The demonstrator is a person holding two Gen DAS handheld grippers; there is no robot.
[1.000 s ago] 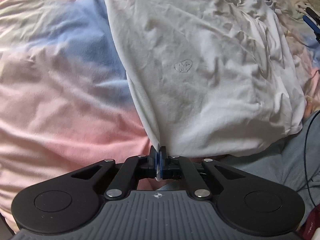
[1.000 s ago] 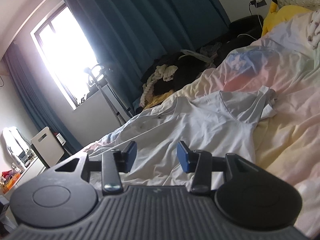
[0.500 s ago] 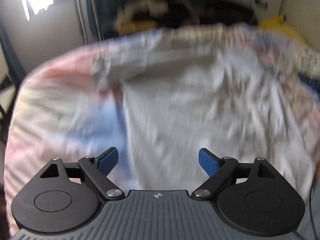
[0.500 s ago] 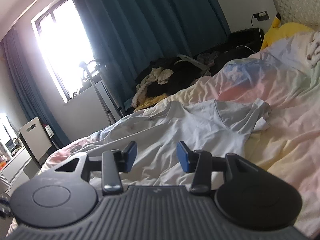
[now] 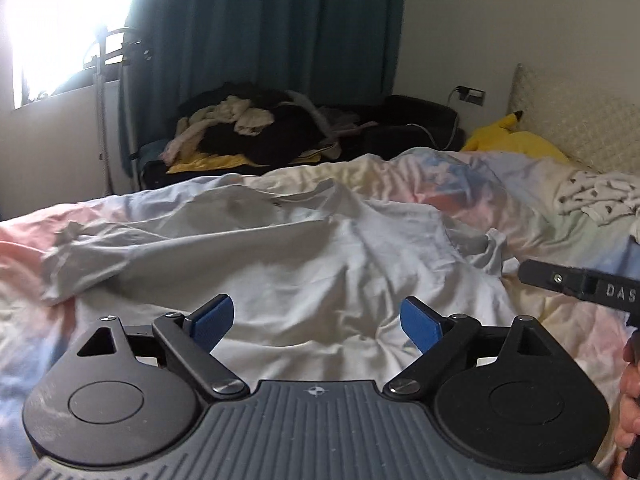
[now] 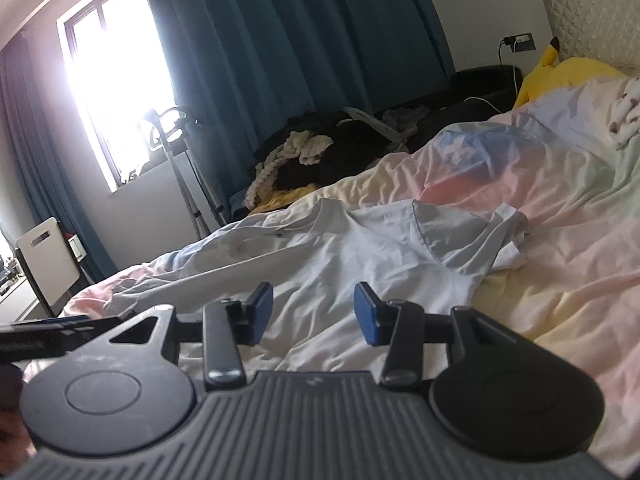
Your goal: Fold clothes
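Observation:
A white T-shirt (image 5: 280, 264) lies spread flat on the pastel bed cover (image 5: 500, 196), sleeves out to each side. It also shows in the right wrist view (image 6: 352, 248), with its right sleeve (image 6: 476, 240) folded over. My left gripper (image 5: 318, 324) is open and empty, held above the shirt's near hem. My right gripper (image 6: 314, 314) is open and empty, held above the shirt's lower part. Part of the right gripper (image 5: 580, 286) shows at the right edge of the left wrist view.
A spotted white garment (image 5: 600, 198) lies on the bed at the right. A yellow plush toy (image 5: 516, 140) rests by the headboard. A pile of clothes (image 5: 256, 128) sits on dark furniture beyond the bed. A lamp stand (image 6: 180, 168) stands by the window.
My left gripper let go of the shirt's hem, opened, and tilted up from looking down at the bed. My right gripper stayed open and shifted slightly.

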